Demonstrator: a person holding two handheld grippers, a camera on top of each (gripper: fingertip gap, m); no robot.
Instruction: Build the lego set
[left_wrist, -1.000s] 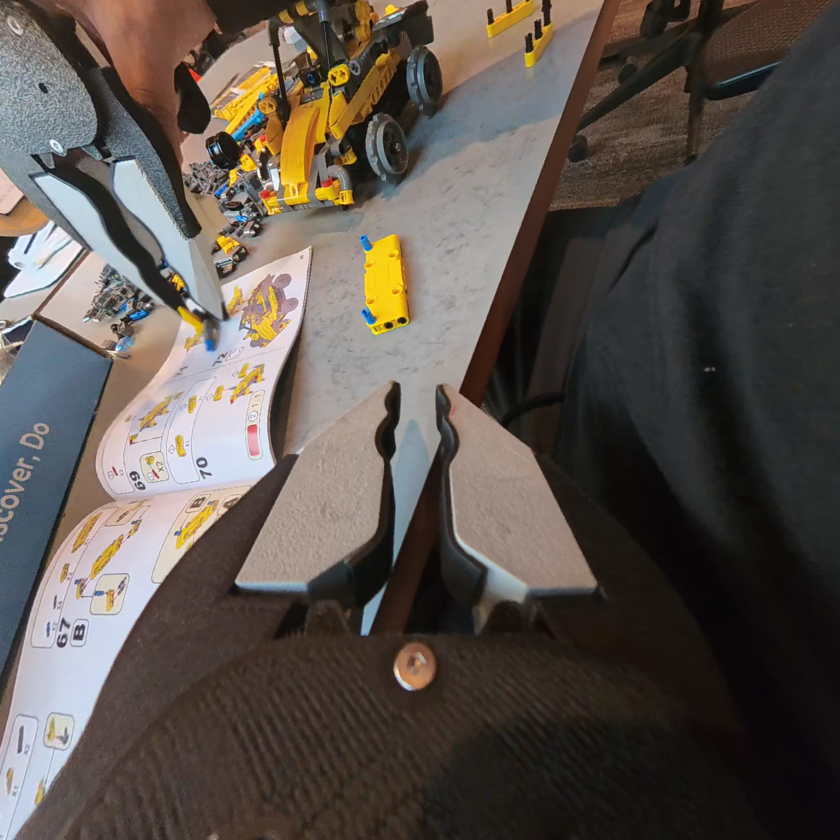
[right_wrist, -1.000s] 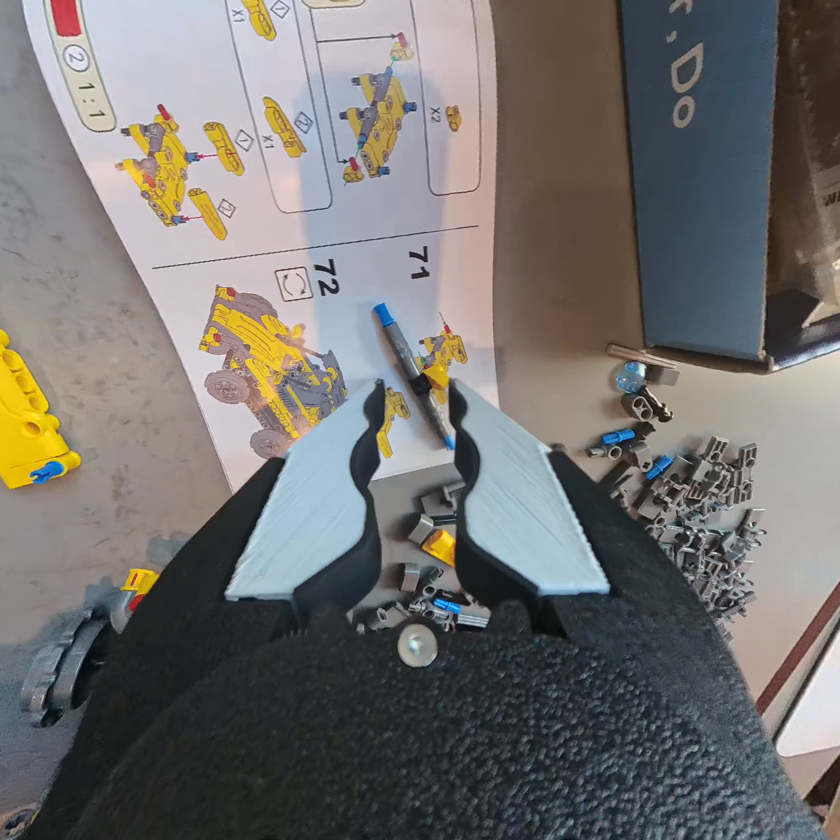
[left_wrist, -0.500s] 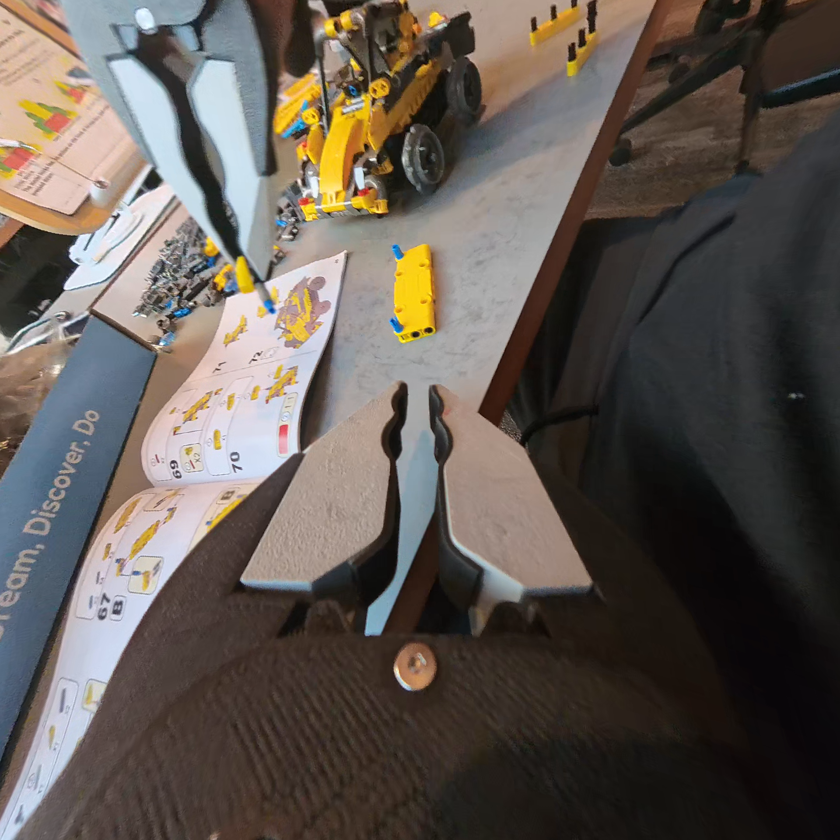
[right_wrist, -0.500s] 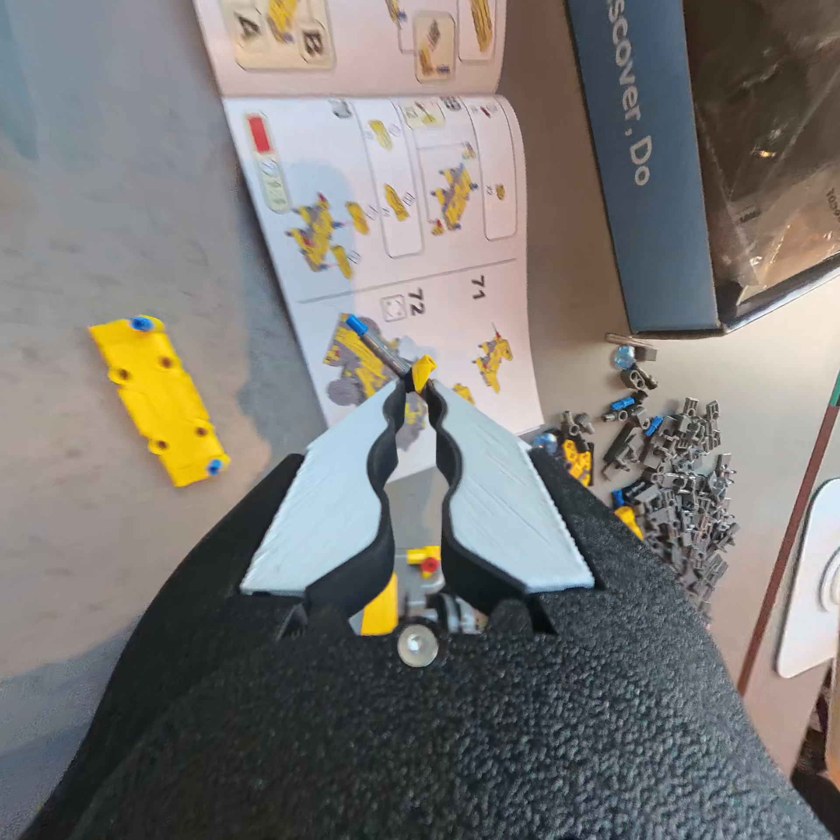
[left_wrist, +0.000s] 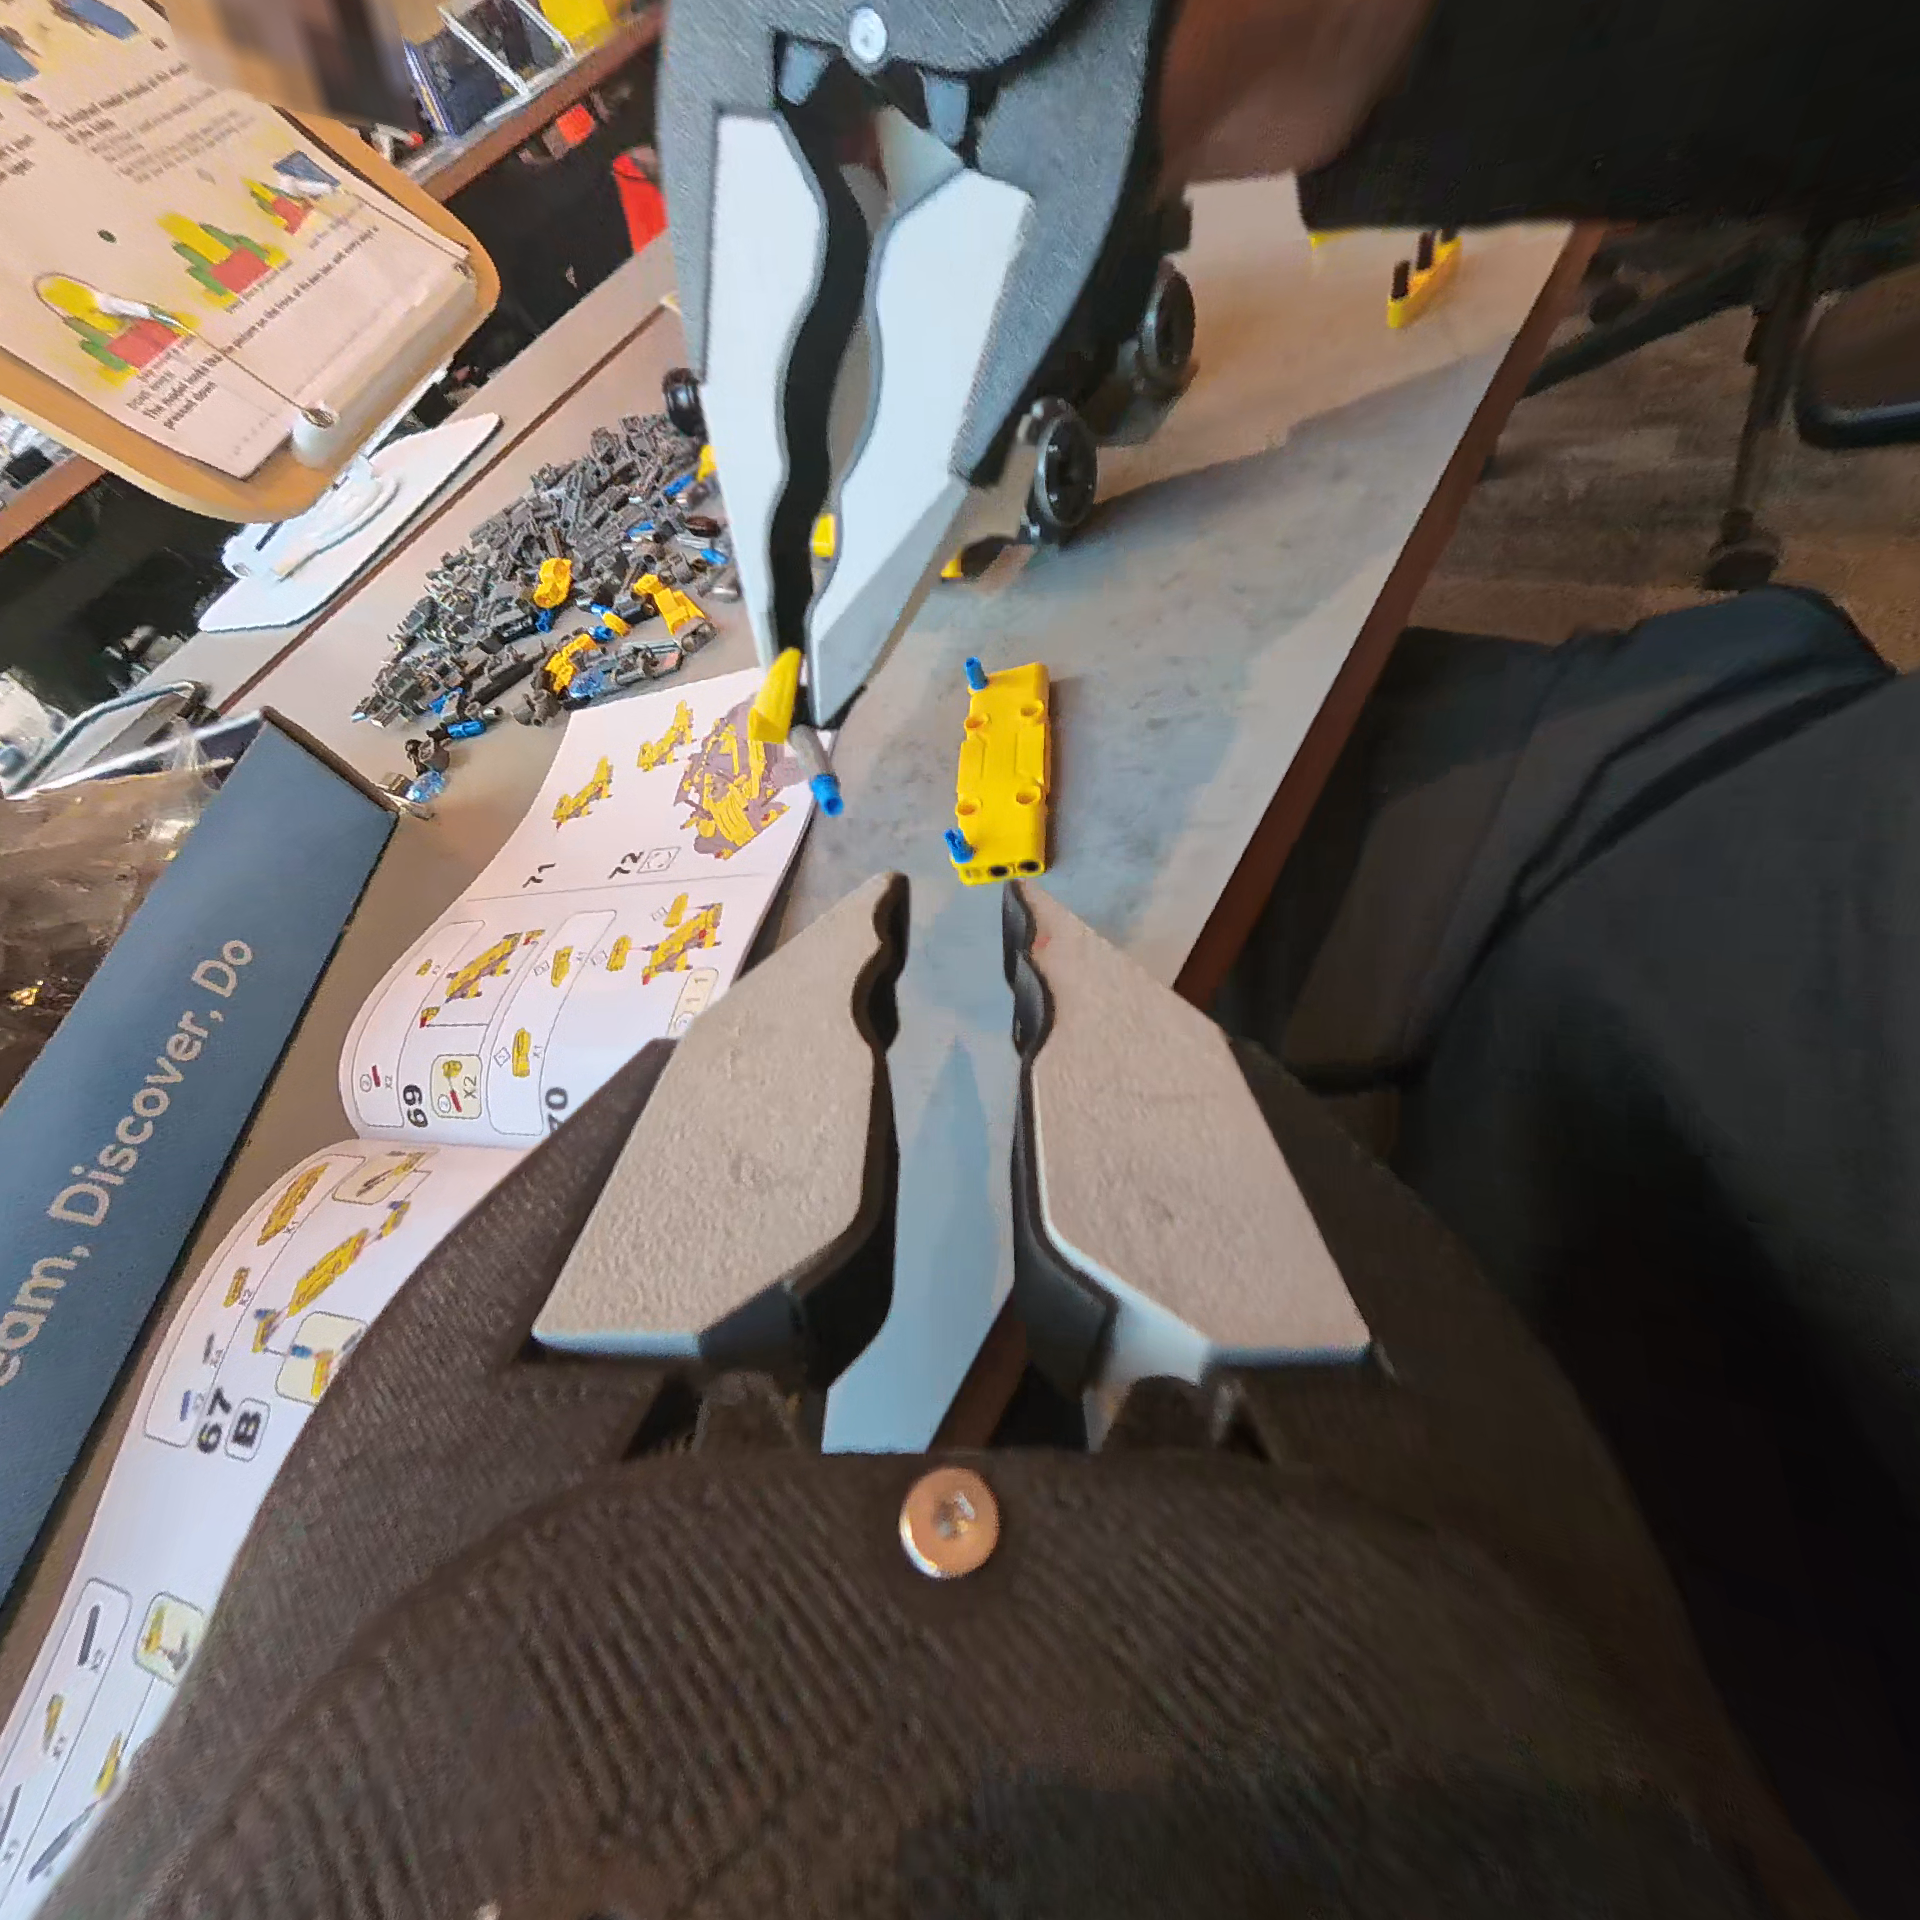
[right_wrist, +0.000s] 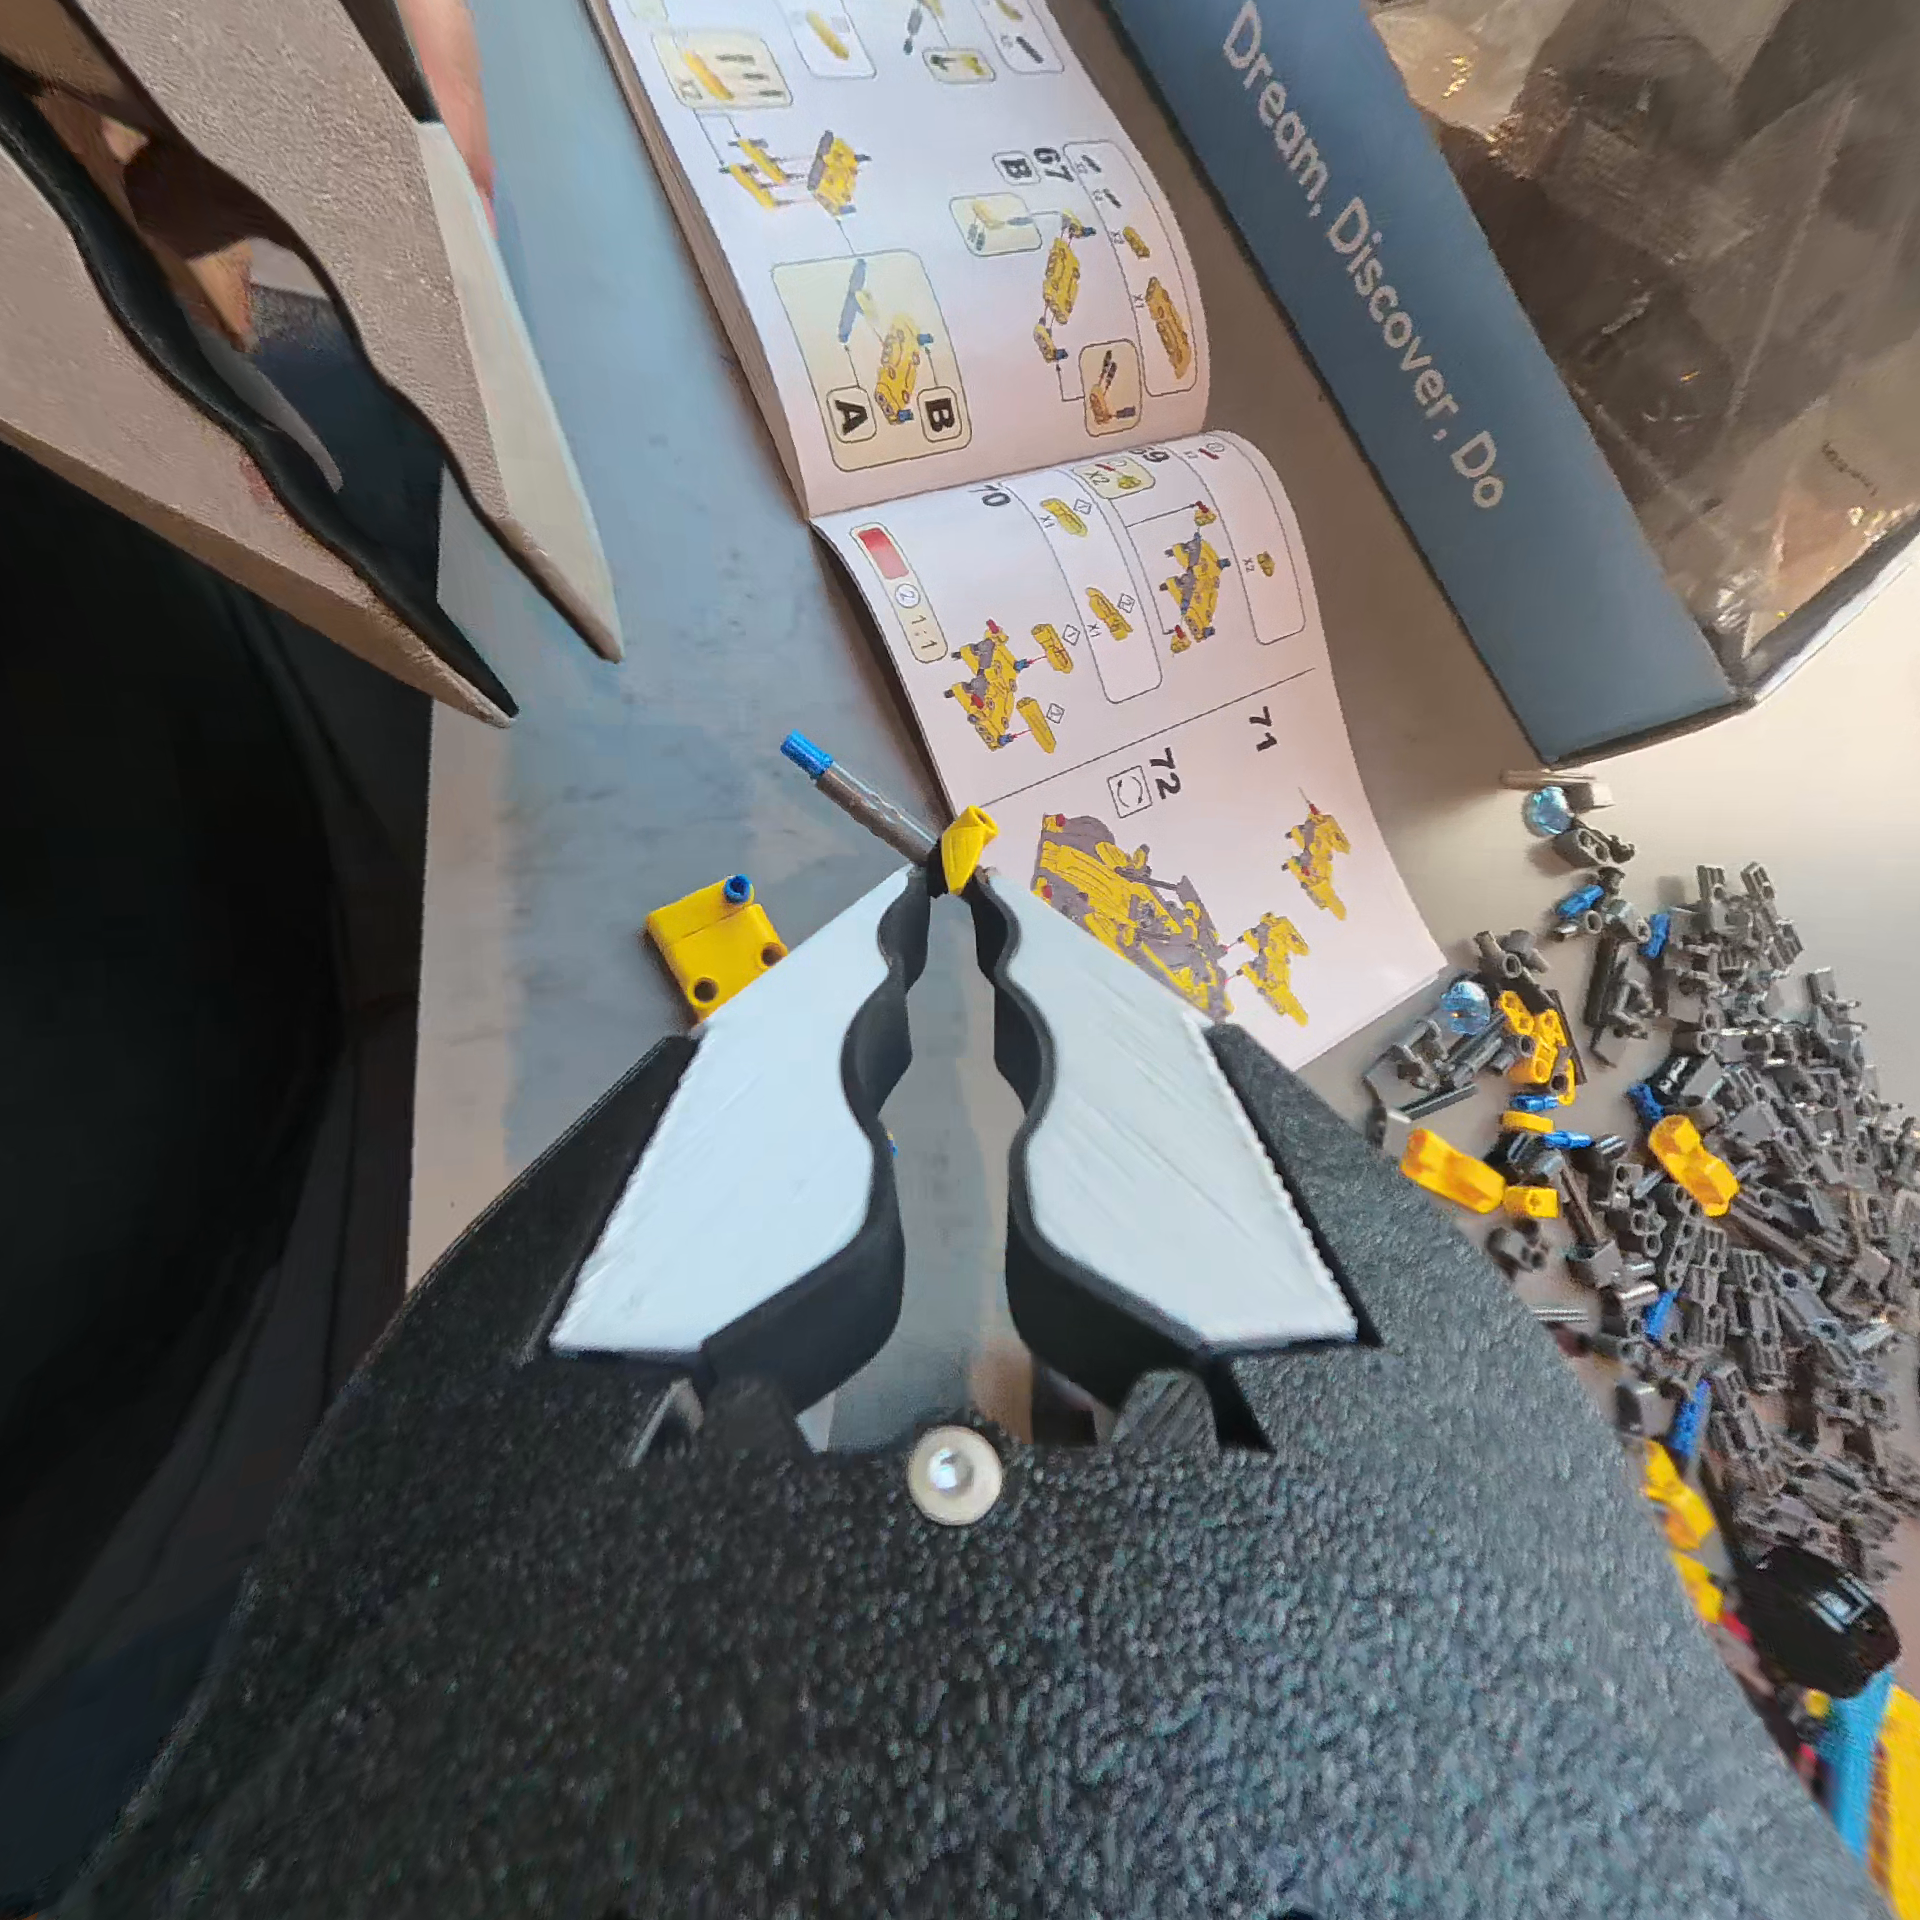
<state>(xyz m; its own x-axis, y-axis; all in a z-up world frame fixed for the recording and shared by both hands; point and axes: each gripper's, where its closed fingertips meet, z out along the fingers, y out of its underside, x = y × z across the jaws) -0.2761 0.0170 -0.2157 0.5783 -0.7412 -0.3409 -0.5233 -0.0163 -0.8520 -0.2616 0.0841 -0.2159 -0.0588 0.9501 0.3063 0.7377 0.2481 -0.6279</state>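
At centre frame of the right wrist view, the right gripper (right_wrist: 951, 883) is clamped on a small axle piece (right_wrist: 871, 803): grey rod, blue tip, yellow connector at the tips. It looks light, stiff and slippery, likely to pivot; the connector seems the surest hold. The left gripper (left_wrist: 954, 902), jaws slightly apart and empty, hovers over the table (left_wrist: 1195, 623) edge near a yellow beam (left_wrist: 1004, 771). Both the booklet (right_wrist: 1122, 582) and blue box (right_wrist: 1382, 343) carry print.
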